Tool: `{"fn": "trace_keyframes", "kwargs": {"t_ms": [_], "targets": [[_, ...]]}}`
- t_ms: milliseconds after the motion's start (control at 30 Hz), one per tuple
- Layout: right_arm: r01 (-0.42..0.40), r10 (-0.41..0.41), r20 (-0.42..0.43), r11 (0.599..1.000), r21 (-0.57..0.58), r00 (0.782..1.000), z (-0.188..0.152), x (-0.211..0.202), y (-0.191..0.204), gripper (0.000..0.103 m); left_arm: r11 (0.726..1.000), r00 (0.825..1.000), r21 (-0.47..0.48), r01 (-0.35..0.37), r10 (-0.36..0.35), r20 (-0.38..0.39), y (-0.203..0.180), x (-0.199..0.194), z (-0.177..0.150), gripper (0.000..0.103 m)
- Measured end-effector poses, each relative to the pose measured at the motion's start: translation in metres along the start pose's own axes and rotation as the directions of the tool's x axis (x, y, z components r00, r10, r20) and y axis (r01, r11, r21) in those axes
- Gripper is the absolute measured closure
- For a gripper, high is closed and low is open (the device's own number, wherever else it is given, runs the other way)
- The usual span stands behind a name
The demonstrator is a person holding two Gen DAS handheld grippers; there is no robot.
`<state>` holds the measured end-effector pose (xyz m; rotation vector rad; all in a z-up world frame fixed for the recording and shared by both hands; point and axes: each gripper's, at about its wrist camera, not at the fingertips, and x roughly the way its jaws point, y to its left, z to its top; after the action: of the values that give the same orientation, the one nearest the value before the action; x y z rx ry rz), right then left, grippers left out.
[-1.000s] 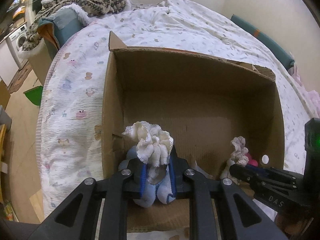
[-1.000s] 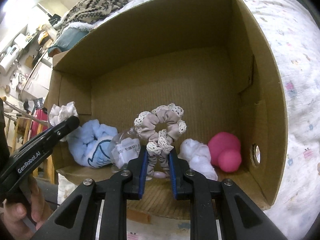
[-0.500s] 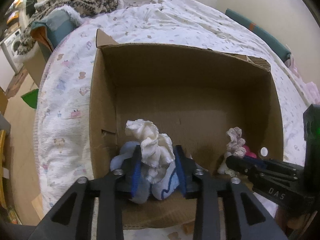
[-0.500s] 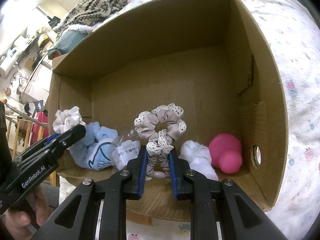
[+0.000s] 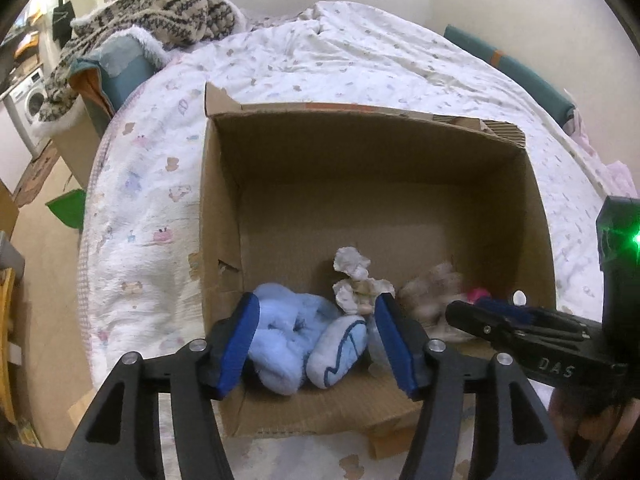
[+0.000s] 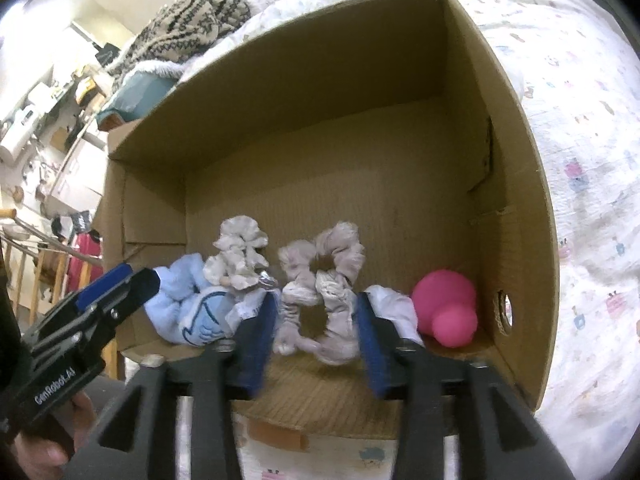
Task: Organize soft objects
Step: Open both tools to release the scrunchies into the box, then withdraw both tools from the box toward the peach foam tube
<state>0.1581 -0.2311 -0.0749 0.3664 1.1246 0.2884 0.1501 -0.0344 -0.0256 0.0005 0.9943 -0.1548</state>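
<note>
both grippers have just been opening, and the 2 scrunchies they pinched a second ago now sit loose in the cardboard box. the left gripper stands wide apart, its blue pads touching nothing; between them lies a fluffy pale blue sock, rolled into a soft bundle with a darker blue line on its white end. the white scrunchie has slipped from the jaws and stands just beyond the right-hand pad, ruffled and crinkly, leaning on the sock. the right gripper is also parted, with the beige scrunchie upright between its pads, a gathered fabric ring with a frilly pale edge; whether the pads graze it i cannot tell, but they do not squeeze it. just outside the right-hand pad lies a crumpled white cloth, and past that a smooth, rounded pink toy near the corrugated side wall with a round hole. all of it sits along the box's near edge, on a printed quilt.
</note>
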Motion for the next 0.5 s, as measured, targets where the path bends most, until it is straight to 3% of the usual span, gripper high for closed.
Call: {"fn": "trace_keyframes", "kwargs": {"t_ms": [200,500], "targets": [[0.021,-0.021,0.022,1.0,-0.002,1.0,-0.005,-0.007,0.001,0.038,0.999,1.0,-0.033,0.021,-0.022,-0.004,0.006,-0.021,-0.009,0.04],[0.065,-0.063,0.038,0.997,-0.039,0.997,-0.021,-0.02,0.006,0.038,0.993,1.0,-0.113,-0.015,0.014,-0.011,0.023,-0.038,-0.033,0.04]]}}
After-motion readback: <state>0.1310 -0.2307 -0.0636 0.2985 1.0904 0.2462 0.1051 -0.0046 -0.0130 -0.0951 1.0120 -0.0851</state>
